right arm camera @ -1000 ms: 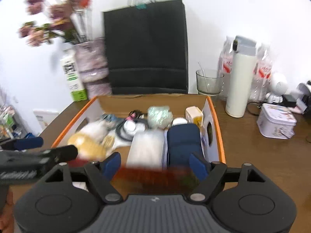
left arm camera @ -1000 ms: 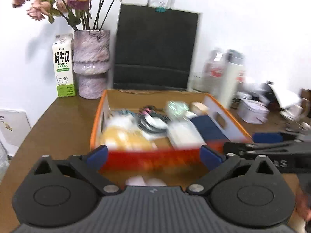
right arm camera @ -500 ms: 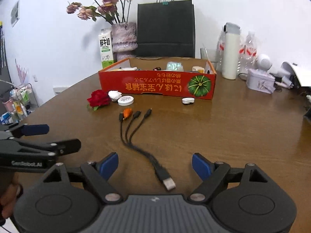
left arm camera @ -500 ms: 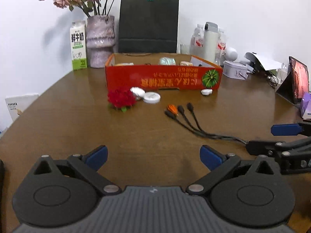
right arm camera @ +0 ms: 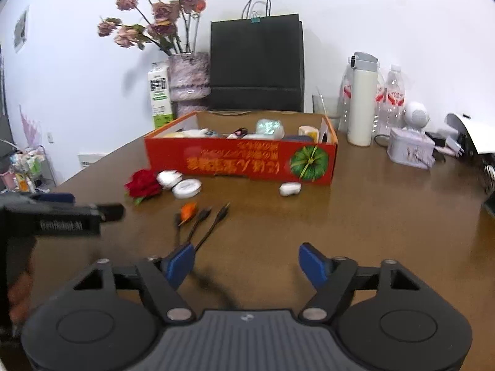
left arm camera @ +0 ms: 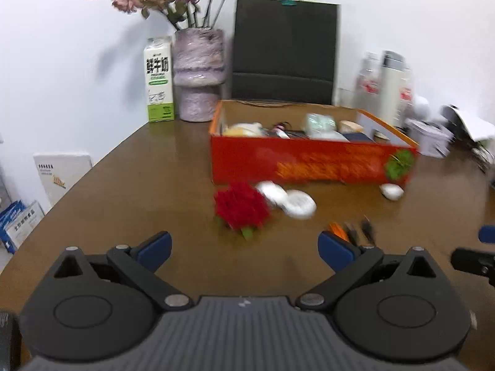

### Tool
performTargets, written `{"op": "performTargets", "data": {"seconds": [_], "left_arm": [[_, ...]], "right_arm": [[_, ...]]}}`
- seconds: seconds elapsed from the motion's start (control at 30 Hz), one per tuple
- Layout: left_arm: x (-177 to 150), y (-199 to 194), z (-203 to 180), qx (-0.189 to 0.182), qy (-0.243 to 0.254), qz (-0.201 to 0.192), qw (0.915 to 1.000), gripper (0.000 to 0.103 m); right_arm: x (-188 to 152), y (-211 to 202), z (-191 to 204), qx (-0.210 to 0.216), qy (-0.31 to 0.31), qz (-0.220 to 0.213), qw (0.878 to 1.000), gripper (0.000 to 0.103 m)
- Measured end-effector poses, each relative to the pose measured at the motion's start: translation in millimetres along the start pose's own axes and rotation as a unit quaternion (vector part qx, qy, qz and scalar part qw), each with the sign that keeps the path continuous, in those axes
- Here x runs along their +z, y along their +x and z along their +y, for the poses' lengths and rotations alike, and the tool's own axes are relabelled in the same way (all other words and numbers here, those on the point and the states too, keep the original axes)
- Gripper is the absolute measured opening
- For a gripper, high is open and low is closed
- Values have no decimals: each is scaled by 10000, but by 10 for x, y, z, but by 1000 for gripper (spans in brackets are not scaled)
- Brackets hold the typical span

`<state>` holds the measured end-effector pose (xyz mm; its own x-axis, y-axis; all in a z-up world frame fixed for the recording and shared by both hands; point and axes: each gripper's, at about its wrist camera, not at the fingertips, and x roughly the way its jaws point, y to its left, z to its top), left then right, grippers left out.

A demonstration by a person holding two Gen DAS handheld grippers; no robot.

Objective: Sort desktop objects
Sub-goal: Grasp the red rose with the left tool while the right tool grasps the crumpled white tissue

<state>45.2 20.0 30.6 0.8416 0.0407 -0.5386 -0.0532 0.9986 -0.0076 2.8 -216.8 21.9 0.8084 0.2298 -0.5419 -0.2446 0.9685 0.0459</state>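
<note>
The red cardboard box (right arm camera: 241, 162) near the desk's (right arm camera: 386, 216) far edge already holds a number of items, so the sorting looks partly done. Left loose in front of it: a red fabric rose (right arm camera: 143, 186), two white round lids (right arm camera: 186, 188), a small white case (right arm camera: 290, 188) and a black multi-plug cable (right arm camera: 201, 219). The left tool (left arm camera: 244, 247) and right tool (right arm camera: 246, 262) are both spread and empty.

Each gripper, left (left arm camera: 244, 249) and right (right arm camera: 246, 264), has a ribbed grey housing, two black round discs, black linkage arms with silver pivot screws, and blue-tipped fingers (right arm camera: 181, 261). White lettering marks the side of the left gripper in the right wrist view. Bare skin shows beneath it.
</note>
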Motion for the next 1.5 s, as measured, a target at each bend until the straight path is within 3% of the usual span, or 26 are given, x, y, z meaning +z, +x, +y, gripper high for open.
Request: {"op": "performTargets", "data": {"seconds": [0.07,0.13,0.23,0.3,0.33,0.37,0.57,0.8,0.87,0.9,0.93,1.07,1.17,1.3,1.5], "left_arm": [[143,263,23,48,21,178,9998,103],[225,479,69,202,42,286,9994,102],[271,714,101,58,170,336,9993,100],[251,786,117,-20,250,340,9991,81],[237,811,126,-52,255,386,9989,51],[236,838,143,-49,225,510,9984,43],[307,686,379,298,-268,205,9990,41],[361,650,678,334,-1115,259,9929,39],[345,669,701,225,-1185,358,9921,39],[339,685,686,142,-1158,422,9923,39],[336,696,662,99,-1115,448,9927,39],[326,653,554,192,-868,270,9957,39],[307,613,517,192,-912,374,9949,39],[275,282,335,-299,-907,233,9952,38],[-63,-283,-92,-862,-466,282,9948,39]], "right_arm": [[175,182,-53,-22,83,39,10000,66],[376,361,-55,266,65,34,9996,65],[616,713,118,725,-393,266,9962,63],[704,948,284,776,-759,363,9934,63],[727,1039,346,840,-921,385,9915,63],[748,1132,402,938,-1036,403,9894,63],[883,1652,655,1354,-1321,718,9793,62],[1114,2030,1044,1359,-1663,882,9727,61],[1109,2180,1116,1332,-1726,1034,9705,46],[1087,2218,1127,1339,-1725,1127,9693,30],[1074,2231,1121,1365,-1668,1139,9698,23],[1073,2111,1056,1264,-1383,996,9772,22],[1103,1752,931,1140,-1281,668,9829,21],[968,1118,668,692,-1299,240,9888,21],[448,301,465,324,-935,98,9950,21]]}}
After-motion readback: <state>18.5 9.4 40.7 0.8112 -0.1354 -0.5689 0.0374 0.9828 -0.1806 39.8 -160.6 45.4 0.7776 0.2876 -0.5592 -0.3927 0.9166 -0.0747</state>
